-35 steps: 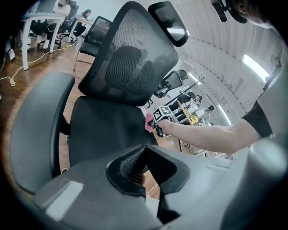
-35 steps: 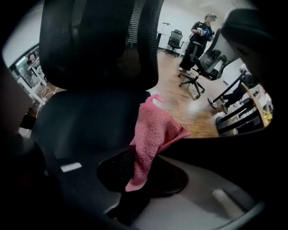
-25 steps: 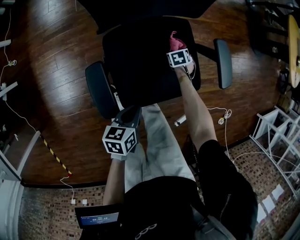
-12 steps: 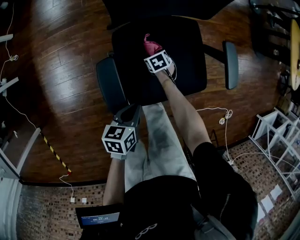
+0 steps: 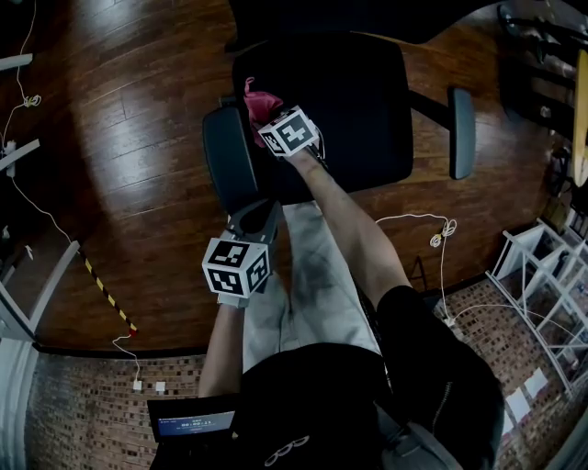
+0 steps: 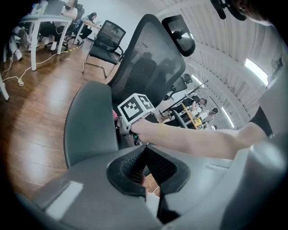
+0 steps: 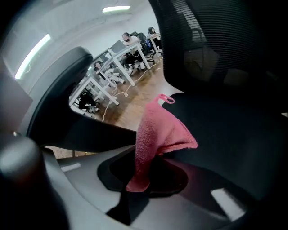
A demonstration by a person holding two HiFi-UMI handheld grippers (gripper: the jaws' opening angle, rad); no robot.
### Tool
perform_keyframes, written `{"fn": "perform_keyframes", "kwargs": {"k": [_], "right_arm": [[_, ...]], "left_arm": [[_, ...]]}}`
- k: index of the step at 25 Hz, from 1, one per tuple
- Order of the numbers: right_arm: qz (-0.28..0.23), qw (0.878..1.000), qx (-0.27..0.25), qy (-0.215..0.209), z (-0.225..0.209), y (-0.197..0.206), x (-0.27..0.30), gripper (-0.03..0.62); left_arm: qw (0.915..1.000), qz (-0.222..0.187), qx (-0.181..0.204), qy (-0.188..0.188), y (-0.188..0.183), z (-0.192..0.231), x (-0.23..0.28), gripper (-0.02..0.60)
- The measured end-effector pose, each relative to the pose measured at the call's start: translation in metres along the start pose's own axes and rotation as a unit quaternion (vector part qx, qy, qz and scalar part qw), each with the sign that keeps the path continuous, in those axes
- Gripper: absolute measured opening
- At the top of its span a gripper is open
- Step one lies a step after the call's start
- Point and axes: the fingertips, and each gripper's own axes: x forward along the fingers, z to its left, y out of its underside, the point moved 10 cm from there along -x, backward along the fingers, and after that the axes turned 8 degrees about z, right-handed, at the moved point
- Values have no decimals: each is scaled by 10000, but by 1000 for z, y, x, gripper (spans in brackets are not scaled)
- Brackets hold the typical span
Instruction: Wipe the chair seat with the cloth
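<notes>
Dark wooden floor all round, glossy in patches. Near its left edge, a thin white cable and a yellow-and-black striped strip slanting toward the brick-patterned band along the near edge. Toward the right edge, a second white cable with a coiled bundle, close to a white wire rack at the near right corner. Small lit screen over the brick band. Farther off, a spare black office chair, white desks with seated people, and long ceiling lights.

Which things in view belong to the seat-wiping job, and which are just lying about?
Job: pink terry cloth, black office-chair seat, right gripper pinching the cloth.
Lying about: white coiled cable, yellow-black striped strip.
</notes>
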Motion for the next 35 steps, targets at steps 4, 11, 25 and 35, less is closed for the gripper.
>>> {"fn": "perform_keyframes", "kwargs": {"k": [4, 11, 25, 35], "right_arm": [[-145, 9933, 4, -1144, 21, 0, 9, 66], [-242, 9950, 222, -947, -18, 32, -2, 66], [45, 9913, 894, 963, -163, 135, -90, 66], [-138, 9470, 1532, 2819, -222, 211, -180, 66]], "left_arm": [[10000, 15, 32, 1, -1, -4, 4, -6], [9999, 91, 67, -32, 2, -21, 22, -6], [9990, 308, 322, 49, 5, -74, 69, -6], [9985, 283, 453, 81, -1, -108, 91, -6]]}}
